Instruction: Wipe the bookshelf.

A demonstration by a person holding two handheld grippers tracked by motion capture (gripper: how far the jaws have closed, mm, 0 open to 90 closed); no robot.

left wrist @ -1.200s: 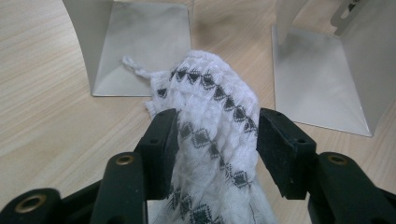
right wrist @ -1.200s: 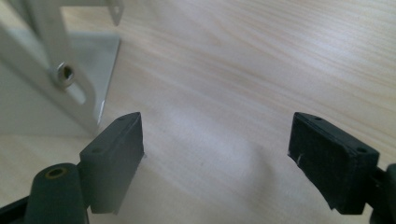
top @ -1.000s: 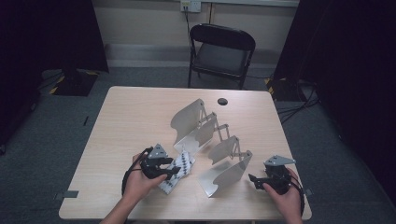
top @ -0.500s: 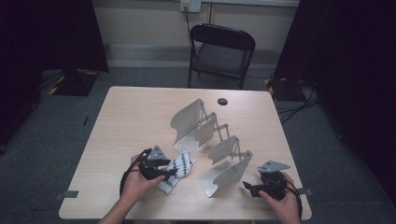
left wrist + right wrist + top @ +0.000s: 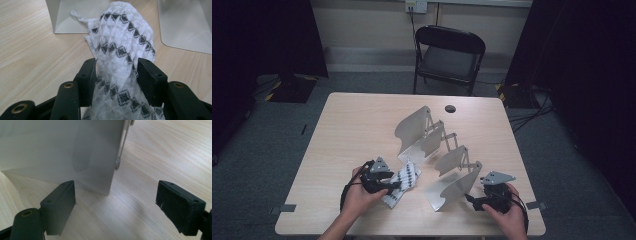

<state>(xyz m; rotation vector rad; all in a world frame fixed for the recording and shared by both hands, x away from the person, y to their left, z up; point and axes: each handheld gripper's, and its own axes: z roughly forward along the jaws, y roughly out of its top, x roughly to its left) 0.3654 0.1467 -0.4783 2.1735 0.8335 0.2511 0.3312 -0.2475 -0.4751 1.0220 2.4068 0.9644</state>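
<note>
On the worktop (image 5: 357, 125), left claw (image 5: 117, 72) grips the patterned cloth (image 5: 120, 42); right claw (image 5: 115, 202) gapes, so steady the metal rack (image 5: 452, 185) before sliding cloth in

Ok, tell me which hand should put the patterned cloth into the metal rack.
Left. The left gripper is already shut on the cloth, close to the rack; the right gripper is open beside the rack's end plate.

On the 1 table (image 5: 352, 130) sit 1 metal expanding rack (image 5: 432, 145) with 4 upright plates and 1 white patterned cloth (image 5: 404, 181), with 2 grippers and 1 folding chair (image 5: 451, 55) behind.
</note>
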